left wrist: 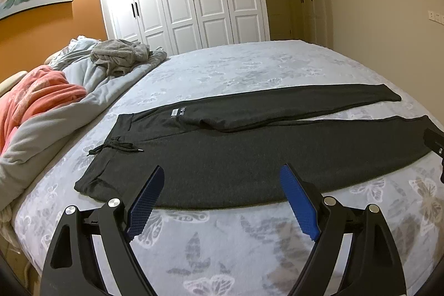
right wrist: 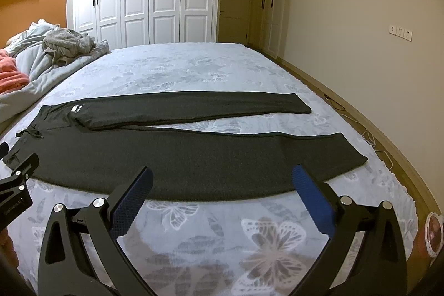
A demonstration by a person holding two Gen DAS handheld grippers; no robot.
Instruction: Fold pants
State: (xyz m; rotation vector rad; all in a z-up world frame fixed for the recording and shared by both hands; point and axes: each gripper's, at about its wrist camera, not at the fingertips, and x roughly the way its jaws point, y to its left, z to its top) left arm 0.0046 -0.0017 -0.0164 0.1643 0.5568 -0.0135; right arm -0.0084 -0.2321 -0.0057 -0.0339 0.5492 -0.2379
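Step in hand: the start of the fold, judging by the layout. Dark grey sweatpants (left wrist: 211, 157) lie flat across the bed (left wrist: 249, 65), waistband toward the bedding pile, 2 legs spread apart with a strip of butterfly-print sheet showing between them. No fold made yet.

Left gripper (left wrist: 222, 201) hovers just short of the near edge, at the hip end, fingers spread wide, gripping nothing. Right gripper (right wrist: 222, 196) hovers likewise further along the near leg, fingers released, empty.

Next move, as I judge it: each gripper pinches the near leg's edge, one by the waistband, one toward the cuff (right wrist: 349, 154), then both lift together and carry it over onto the far leg (right wrist: 194, 107). Uneven lift would likely skew the seam.

Count: 1 pair of pants, 2 legs, 1 drawstring (left wrist: 116, 147), 1 white label (left wrist: 174, 112). Beyond: 1 grey quilt (left wrist: 83, 90), 1 coral blanket (left wrist: 41, 93), 1 crumpled grey garment (left wrist: 119, 54). 2 grippers.
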